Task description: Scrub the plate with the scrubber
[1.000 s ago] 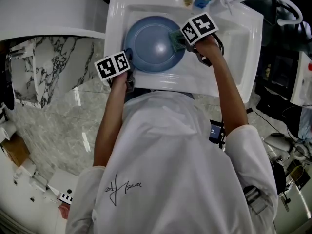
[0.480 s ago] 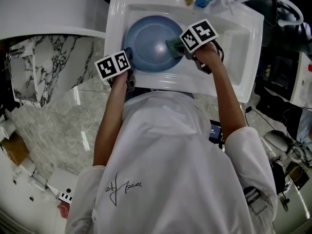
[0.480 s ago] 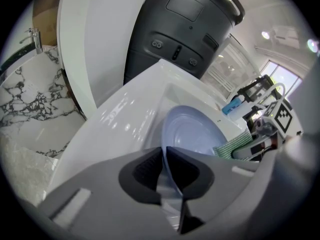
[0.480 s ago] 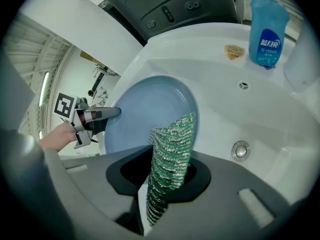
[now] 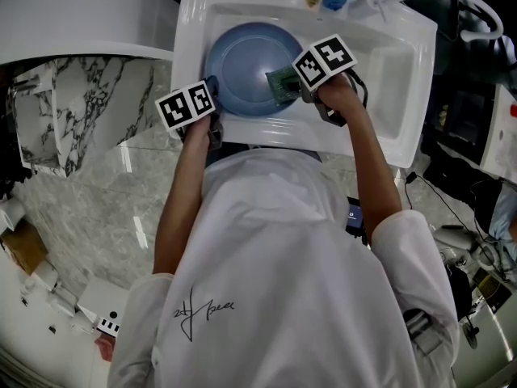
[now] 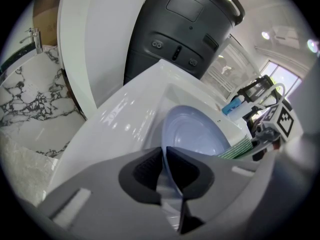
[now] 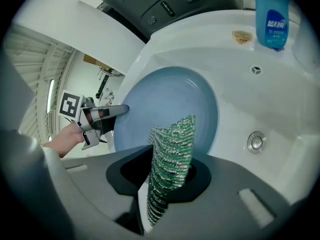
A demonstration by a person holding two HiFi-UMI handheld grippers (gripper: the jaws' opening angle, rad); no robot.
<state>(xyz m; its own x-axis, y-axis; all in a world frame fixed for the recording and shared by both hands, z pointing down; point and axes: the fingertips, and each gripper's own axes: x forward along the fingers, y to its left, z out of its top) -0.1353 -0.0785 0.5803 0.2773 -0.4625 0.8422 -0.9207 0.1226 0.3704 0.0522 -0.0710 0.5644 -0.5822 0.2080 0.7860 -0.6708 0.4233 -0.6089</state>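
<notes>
- Beside the sink (image 5: 380,63), at far left, a marble counter (image 5: 73,136); no part in the job.
- L gripper (image 6: 164,156): jaws closed on the near-left rim of the plate (image 5: 242,67), thin edge pinched between the two dark pads.
- Plate is blue and round and sits in the basin w/ its hollow face up toward the person. If the held edge is lifted a bit or lies flat, I cannot tell.
- Handling, my guess: the plate is stiff and smooth, prob. slippery once wet, and could chip against the hard basin. The rim is the only place to take it, as now, w/ a deep bite so it does not swing when pushed.
- Scrubber (image 7: 172,154): green mesh w/ shiny threads, standing edge-on. Its free end reaches over the right part of the plate face and seems to touch it.
- It looks light and soft and will fold under pressure, so better to hold it close to the working end, else it flops.
- R gripper (image 7: 165,171): jaws pressed on the scrubber's lower half, mesh squeezed between the pads.
- Further right, the drain (image 7: 256,142) in the basin floor; at the back rim a blue bottle (image 7: 272,14), well apart from both tools.
</notes>
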